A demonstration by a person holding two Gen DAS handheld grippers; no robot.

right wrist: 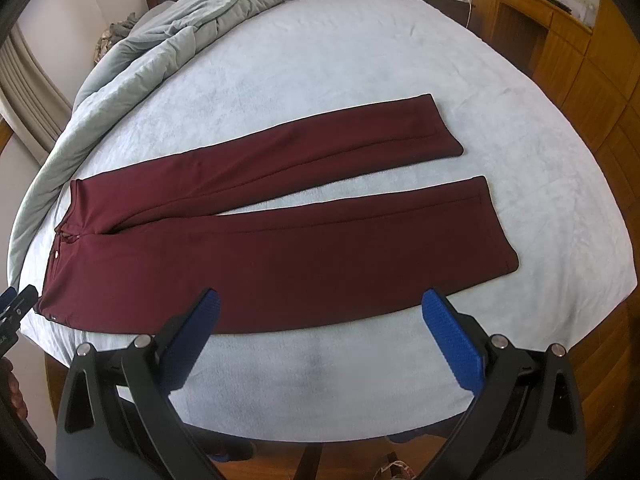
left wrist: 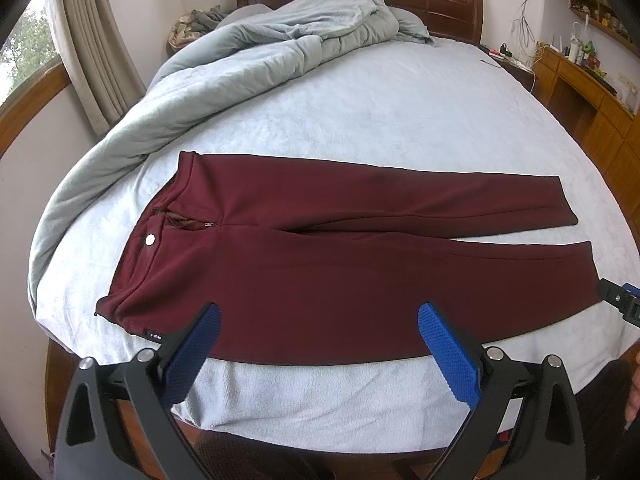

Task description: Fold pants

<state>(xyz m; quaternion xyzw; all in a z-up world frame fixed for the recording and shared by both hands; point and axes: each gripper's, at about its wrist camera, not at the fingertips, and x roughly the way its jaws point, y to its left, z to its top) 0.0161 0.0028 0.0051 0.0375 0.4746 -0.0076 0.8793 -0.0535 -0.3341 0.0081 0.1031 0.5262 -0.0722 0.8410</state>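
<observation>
Pants laid out flat, zero folds so far

One pair of maroon pants (left wrist: pixel 320 272) lies spread on the bed (left wrist: pixel 380 120), waistband to my left, its two legs splayed apart with a strip of sheet between them. Both my grippers, left gripper (left wrist: pixel 319 320) and right gripper (right wrist: pixel 320 308), hover at the near edge, jaws wide, holding nothing. I reckon every fold is left to do. One rumpled duvet (left wrist: pixel 248 52) sits at the back.
</observation>
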